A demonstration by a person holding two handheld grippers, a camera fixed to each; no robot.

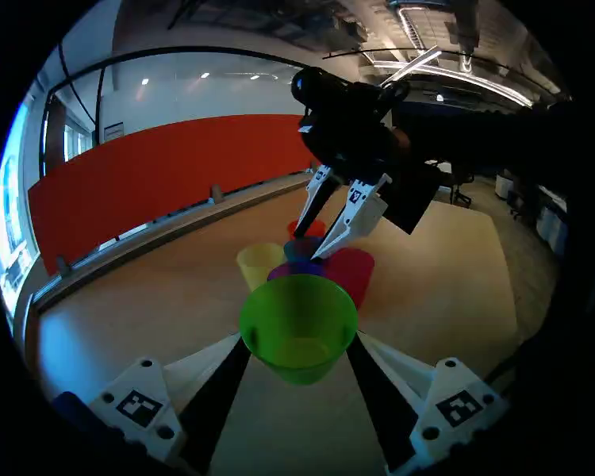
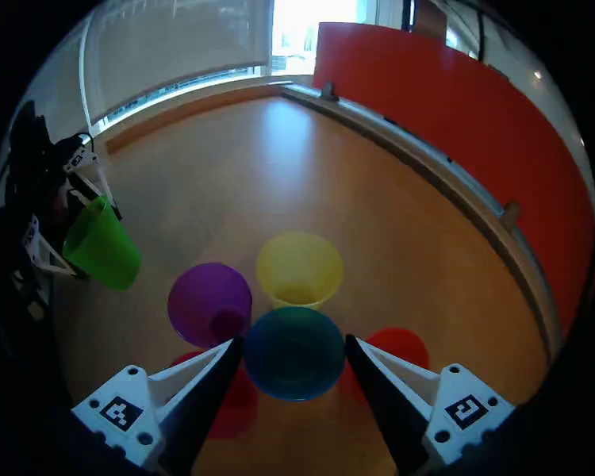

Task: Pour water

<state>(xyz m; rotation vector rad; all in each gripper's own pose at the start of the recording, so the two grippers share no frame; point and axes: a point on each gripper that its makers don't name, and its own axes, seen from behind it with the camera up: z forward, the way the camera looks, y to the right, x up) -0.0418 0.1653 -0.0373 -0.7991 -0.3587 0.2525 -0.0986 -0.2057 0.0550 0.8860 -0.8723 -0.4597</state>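
Note:
A green cup (image 1: 299, 321) sits upright between the fingers of my left gripper (image 1: 299, 339), which is shut on it just above the wooden table (image 1: 456, 278). My right gripper (image 2: 291, 341) is shut on a blue cup (image 2: 293, 357), its fingers pressing both sides of the rim. In the left gripper view, the right gripper (image 1: 307, 246) reaches down into the cluster of cups ahead. In the right gripper view, the left gripper (image 2: 91, 238) holds the green cup (image 2: 101, 247) tilted at the far left. I cannot tell whether either cup holds water.
A yellow cup (image 2: 299, 270), a purple cup (image 2: 209, 305) and red cups (image 2: 401, 343) stand close around the blue one on the table (image 2: 297, 159). A red wall panel (image 2: 472, 119) and a raised ledge (image 2: 424, 159) border the table's far side.

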